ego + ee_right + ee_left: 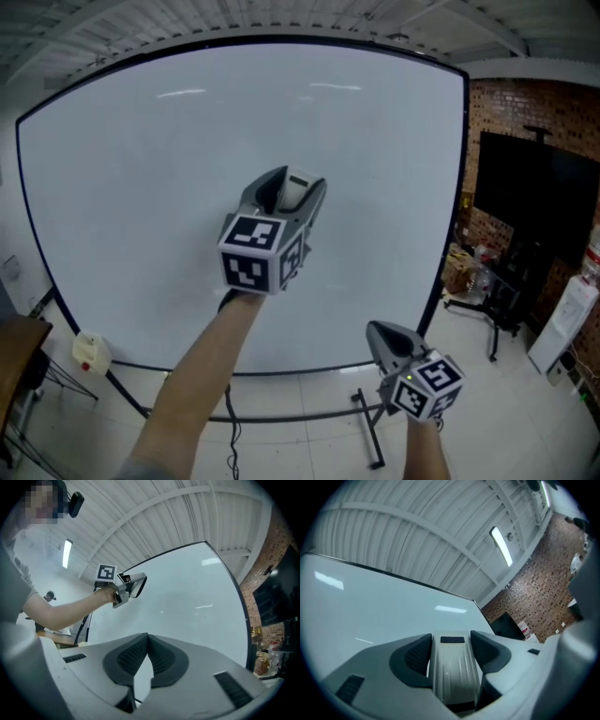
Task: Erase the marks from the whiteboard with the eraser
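A large whiteboard fills the head view, and I see no marks on its surface. My left gripper is raised in front of the board's middle, shut on a pale ribbed eraser. In the left gripper view the eraser sits between the dark pads of that gripper, with the whiteboard beyond. My right gripper hangs low at the board's bottom right corner, shut and empty. The right gripper view shows its jaws closed together, and the left gripper against the whiteboard.
A black screen on a stand stands before a brick wall at the right. A white water dispenser is at the far right. A small white bottle sits by the board's lower left, near a wooden table. The board's stand foot rests on the tiled floor.
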Demonstrator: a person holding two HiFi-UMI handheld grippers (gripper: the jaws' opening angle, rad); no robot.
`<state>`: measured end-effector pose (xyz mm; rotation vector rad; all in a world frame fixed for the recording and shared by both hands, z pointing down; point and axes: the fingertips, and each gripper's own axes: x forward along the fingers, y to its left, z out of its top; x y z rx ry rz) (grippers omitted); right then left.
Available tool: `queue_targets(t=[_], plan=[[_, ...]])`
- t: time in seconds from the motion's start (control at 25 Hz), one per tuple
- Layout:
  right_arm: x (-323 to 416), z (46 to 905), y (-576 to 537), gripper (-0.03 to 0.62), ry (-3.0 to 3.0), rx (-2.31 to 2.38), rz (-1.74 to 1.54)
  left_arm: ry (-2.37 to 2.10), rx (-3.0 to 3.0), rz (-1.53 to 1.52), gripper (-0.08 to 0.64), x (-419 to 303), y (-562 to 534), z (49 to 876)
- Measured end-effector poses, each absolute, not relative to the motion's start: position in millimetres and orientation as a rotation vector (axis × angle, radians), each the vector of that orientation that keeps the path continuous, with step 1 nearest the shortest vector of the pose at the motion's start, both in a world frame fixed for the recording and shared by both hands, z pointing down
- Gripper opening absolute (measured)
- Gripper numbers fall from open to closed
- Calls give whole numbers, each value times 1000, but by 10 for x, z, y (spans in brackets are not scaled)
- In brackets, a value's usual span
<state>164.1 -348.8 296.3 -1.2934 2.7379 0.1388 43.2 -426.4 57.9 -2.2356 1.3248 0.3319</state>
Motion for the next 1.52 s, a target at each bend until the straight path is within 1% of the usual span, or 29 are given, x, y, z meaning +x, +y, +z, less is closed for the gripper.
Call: queue_targets(t=[0.32,0.48,0.8,1.12,1.52], plan=[[970,3040,-3459,2,2852,-1100,119,1449,-2338,280,262,-382,-3862,1583],[627,3027,-3445,2,2871,-1032,122,1498,-2404,302,262,-765,-3693,2040],[-10,3135,-3357,2,2890,-902,114,1597,-2530,267,262,-1234,-3401,2986],[-237,3135,-3380,0,2910,-898,115,1589,-2586,266,262,-1380,-3391,3146],[-256,3131,-3436,0,2920,-926,121,1580,-2610,253,262,-1354,-3437,3184]])
